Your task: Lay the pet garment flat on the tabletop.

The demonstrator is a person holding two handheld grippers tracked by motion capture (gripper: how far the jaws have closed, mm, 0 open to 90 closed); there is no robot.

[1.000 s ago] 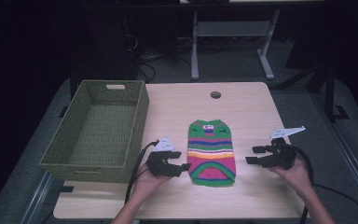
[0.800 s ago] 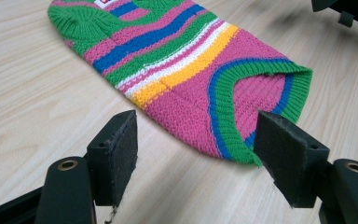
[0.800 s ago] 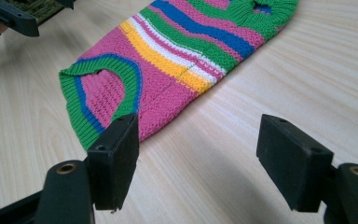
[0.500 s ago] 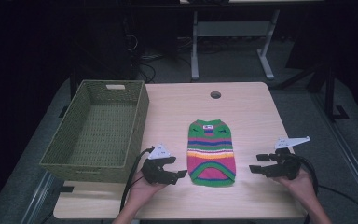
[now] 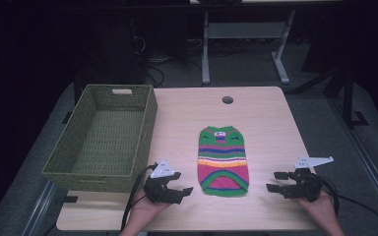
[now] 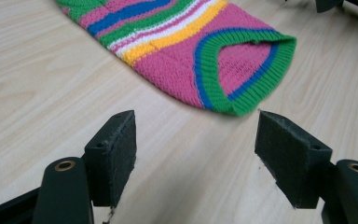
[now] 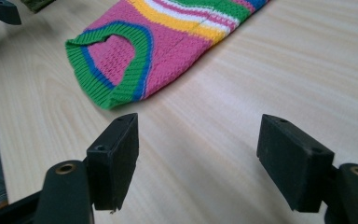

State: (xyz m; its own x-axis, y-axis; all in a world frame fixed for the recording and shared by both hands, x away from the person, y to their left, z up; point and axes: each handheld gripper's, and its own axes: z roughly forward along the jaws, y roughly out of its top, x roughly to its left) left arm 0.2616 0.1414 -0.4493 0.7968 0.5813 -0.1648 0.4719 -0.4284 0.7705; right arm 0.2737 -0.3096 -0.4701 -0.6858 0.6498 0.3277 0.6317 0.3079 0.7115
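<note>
Our left gripper sits low over the table just right of the green woven basket; its jaws have just been opening and now stand wide with nothing between them, only bare wood. Next we see the striped knitted sweater, flat on the tabletop between both tools, its green hem nearest us. Well apart on its right, our right gripper points toward it, jaws spread wide and empty.
</note>
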